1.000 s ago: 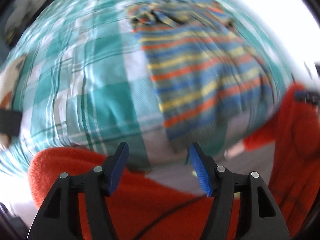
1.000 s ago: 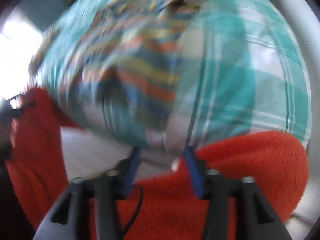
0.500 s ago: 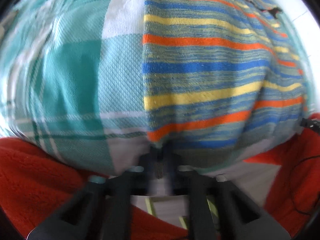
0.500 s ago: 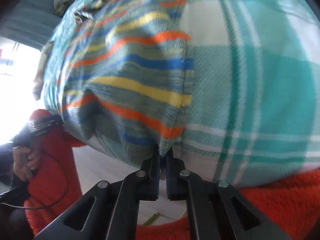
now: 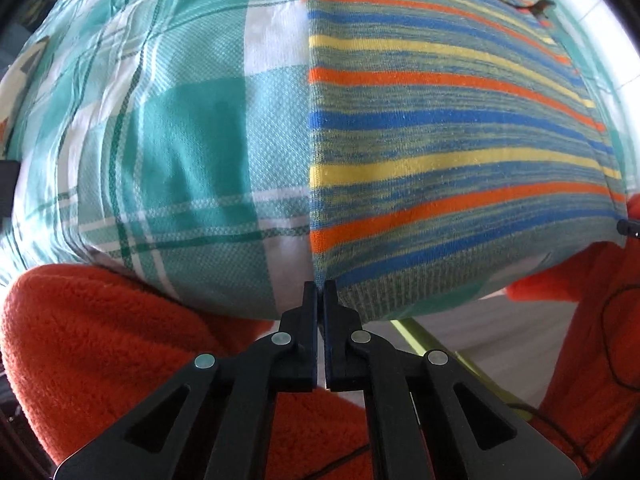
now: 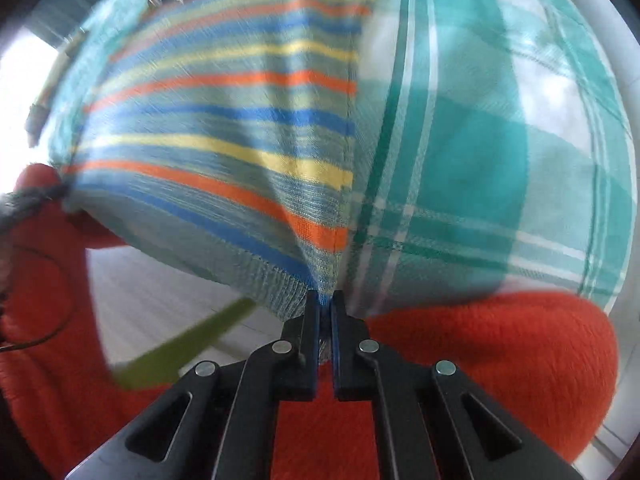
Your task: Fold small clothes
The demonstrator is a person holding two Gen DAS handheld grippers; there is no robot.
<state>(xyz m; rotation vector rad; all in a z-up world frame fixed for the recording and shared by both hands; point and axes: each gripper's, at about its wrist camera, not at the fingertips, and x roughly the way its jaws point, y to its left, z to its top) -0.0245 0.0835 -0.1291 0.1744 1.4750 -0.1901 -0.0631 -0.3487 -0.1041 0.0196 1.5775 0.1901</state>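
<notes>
The small knitted top with orange, blue, yellow and grey-green stripes (image 5: 452,148) lies spread flat on a teal-and-white checked cloth (image 5: 176,128) that covers the tabletop, its ribbed hem along the cloth's near edge. The collar end lies at the far side of the checked cloth, slightly rumpled. The left tongs (image 5: 319,290) are clamped shut on the top's near left hem corner; the right tongs (image 6: 326,300) are clamped on its near right hem corner, where the knit bunches into a small ridge. Past the cloth's near edge the pale floor (image 5: 472,332) shows, flanked by the person's fuzzy orange-red sleeves (image 5: 100,344). To either side of the top the checked cloth is bare. A second ago both tongs stood open above the cloth; they have since dropped and closed on the hem.
</notes>
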